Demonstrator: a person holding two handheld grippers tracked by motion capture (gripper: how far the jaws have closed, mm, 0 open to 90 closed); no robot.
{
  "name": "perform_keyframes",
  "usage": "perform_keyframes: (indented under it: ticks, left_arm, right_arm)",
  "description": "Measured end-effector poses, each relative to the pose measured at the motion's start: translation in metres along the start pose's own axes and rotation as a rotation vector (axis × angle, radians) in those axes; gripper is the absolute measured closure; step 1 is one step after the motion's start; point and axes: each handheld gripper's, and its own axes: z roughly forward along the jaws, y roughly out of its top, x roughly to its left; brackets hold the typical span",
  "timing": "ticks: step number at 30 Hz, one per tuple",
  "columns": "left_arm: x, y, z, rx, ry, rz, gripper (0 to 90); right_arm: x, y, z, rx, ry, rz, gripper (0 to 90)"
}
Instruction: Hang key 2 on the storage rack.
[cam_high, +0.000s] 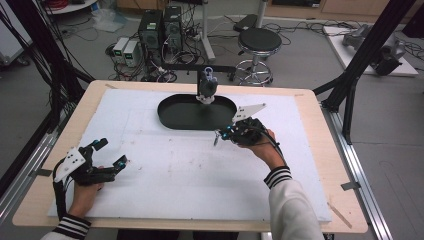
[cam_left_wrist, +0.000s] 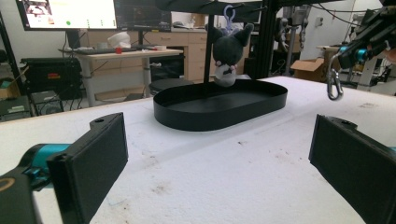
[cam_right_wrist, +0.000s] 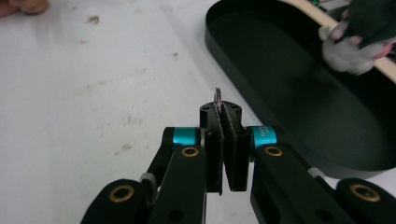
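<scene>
Between right gripper (cam_right_wrist: 225, 140) jaws: carabiner (cam_right_wrist: 217, 99) (pinched).

Left hand (cam_high: 84, 196): low at the near left, striped cuff at the wrist, wrapped around its gripper's body.
Left gripper (cam_high: 111, 154): jaws spread wide apart, nothing between them, pointing across the table.
Right hand (cam_high: 261, 148): raised, forearm in a white sleeve.
Right gripper (cam_high: 218, 134): jaws pressed together, pinching a thin metal clip (cam_right_wrist: 217, 99) at the pad tips.
</scene>
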Motion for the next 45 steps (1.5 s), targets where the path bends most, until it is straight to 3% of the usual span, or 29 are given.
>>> perform_keyframes:
  ticks: [6,12,24,32,45]
  left_arm:
    - [0.0,0.0,0.0,-0.001,0.0,-0.001,4.9]
    - [0.0,0.0,0.0,-0.001,0.0,-0.002,4.9]
    - [0.0,0.0,0.0,-0.002,0.001,-0.003,4.9]
    - [0.0,0.0,0.0,-0.002,0.0,-0.003,4.9]
    - [0.0,0.0,0.0,-0.003,0.001,-0.01,5.0]
  right_arm:
    - [-0.005,0.004,-0.01,-0.069,-0.02,0.038,88.2]
    - [-0.01,0.003,-0.019,-0.094,-0.029,0.067,88.2]
    - [-0.027,0.029,-0.038,-0.163,-0.046,0.078,88.1]
    - [-0.04,0.051,-0.048,-0.182,-0.056,0.078,88.2]
    - [-0.068,0.083,-0.058,-0.153,-0.066,0.071,88.2]
